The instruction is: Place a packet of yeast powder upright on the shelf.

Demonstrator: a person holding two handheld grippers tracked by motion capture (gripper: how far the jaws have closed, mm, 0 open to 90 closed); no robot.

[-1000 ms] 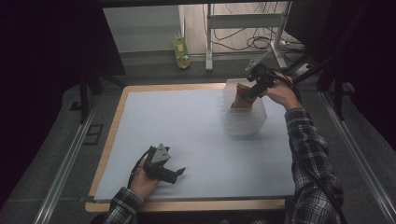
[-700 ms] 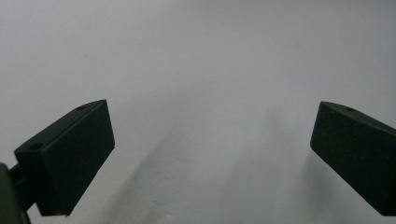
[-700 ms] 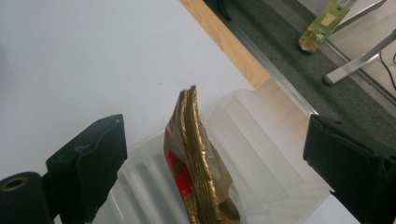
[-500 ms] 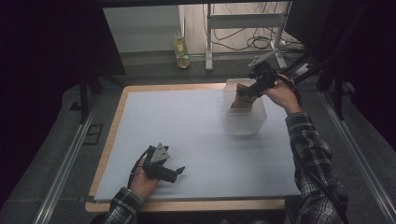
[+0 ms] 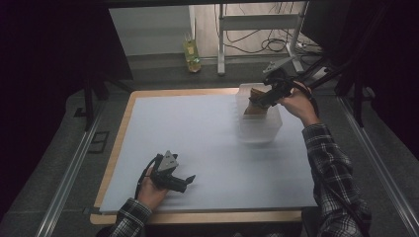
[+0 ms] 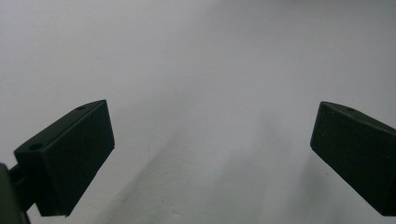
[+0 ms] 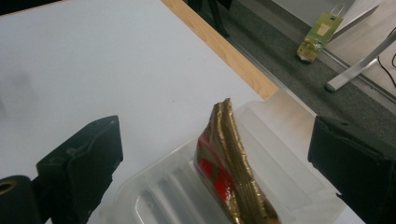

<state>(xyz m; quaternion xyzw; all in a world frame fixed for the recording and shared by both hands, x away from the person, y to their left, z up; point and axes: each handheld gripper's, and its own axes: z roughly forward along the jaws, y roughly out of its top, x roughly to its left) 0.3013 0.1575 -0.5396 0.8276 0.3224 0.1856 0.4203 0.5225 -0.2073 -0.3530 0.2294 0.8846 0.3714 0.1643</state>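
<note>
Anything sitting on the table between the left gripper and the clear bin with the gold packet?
No. In the high view, the stretch from the left gripper to the clear bin holding the gold packet is bare white table.

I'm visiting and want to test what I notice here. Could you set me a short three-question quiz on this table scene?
1. True or false: the right gripper is clamped on the gold and red foil packet.
2. Where does the packet stand? A) in the clear plastic tub B) flat on the white table sheet
3. What lies between the left gripper's jaws?

Key: 1 false, its jaws stand apart, having just been opening; 2 A; 3 nothing.
</note>
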